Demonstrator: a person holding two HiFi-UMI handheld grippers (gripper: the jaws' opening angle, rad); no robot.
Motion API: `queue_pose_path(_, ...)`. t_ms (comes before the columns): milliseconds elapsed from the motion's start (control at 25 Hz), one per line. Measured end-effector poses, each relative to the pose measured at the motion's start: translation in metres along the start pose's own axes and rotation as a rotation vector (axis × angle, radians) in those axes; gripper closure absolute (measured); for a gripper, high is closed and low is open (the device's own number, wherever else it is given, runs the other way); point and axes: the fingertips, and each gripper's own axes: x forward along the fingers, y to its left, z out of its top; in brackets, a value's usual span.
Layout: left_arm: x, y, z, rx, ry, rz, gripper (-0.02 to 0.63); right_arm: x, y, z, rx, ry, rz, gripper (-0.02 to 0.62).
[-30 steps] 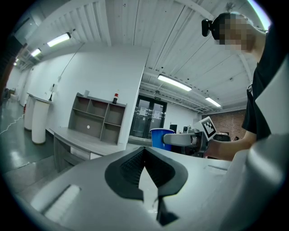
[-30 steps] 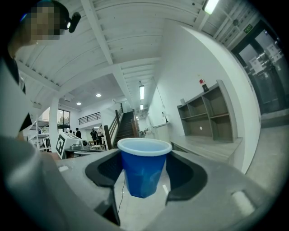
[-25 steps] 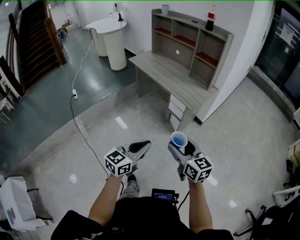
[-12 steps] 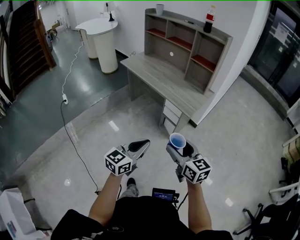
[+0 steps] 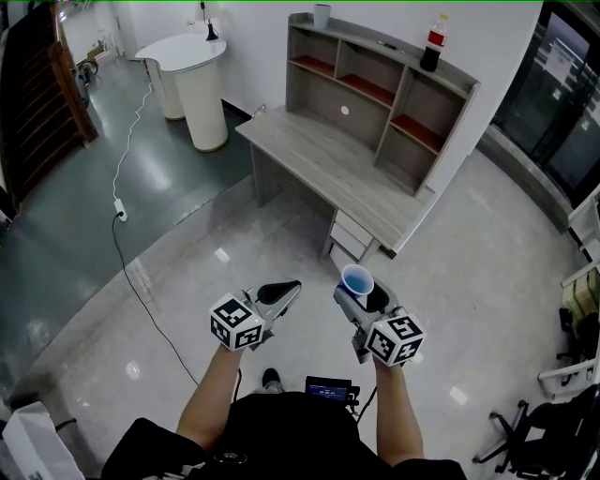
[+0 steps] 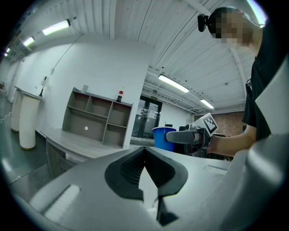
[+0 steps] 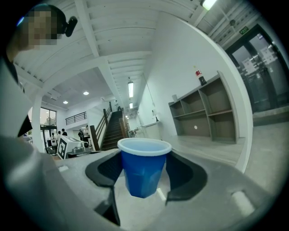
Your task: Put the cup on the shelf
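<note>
A blue cup (image 5: pixel 357 279) with a white rim stands upright between the jaws of my right gripper (image 5: pixel 361 291), which is shut on it; the same cup (image 7: pixel 143 169) fills the middle of the right gripper view. My left gripper (image 5: pixel 279 292) is held level beside it, jaws shut and empty (image 6: pixel 145 169). From the left gripper view the cup (image 6: pixel 163 138) shows off to the right. The grey shelf unit (image 5: pixel 384 89) stands on a wooden desk (image 5: pixel 328 169) ahead of both grippers, against the white wall. The shelf (image 7: pixel 205 113) appears at the right of the right gripper view.
A cola bottle (image 5: pixel 431 47) and a grey cup (image 5: pixel 322 16) stand on top of the shelf. A white rounded counter (image 5: pixel 192 80) is at the back left, with a cable (image 5: pixel 127 220) trailing over the floor. An office chair (image 5: pixel 539 436) is at the lower right.
Both grippers have moved forward towards the desk and shelf, which now lie nearer in the head view. The cup stays in the right gripper.
</note>
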Motion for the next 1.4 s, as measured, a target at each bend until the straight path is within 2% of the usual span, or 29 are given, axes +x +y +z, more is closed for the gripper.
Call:
queue_pose_path(400,-0.029,0.072,0.0,0.01,0.033,-0.025,0.604,0.078,0.016,0.0,0.018,0.005,-0.033,0.302)
queue_pose_path(720,-0.04,0.101,-0.005,-0.026,0.033,-0.014,0.604,0.11,0.02,-0.005,0.036,0.03,-0.029,0.302)
queue_pose_path(960,-0.031,0.128,-0.01,-0.054,0.036,0.018,0.604,0.142,-0.001,-0.002,0.063,0.024,-0.02,0.302)
queue_pose_path(1200,-0.006,0.174,0.012,-0.042,0.017,0.058,0.604,0.187,-0.028,0.016,0.066,0.005,0.006,0.302)
queue_pose_path(1400,0.031,0.215,0.033,-0.028,0.023,0.081,0.604,0.22,-0.068,0.04,0.07,-0.004,0.011,0.302)
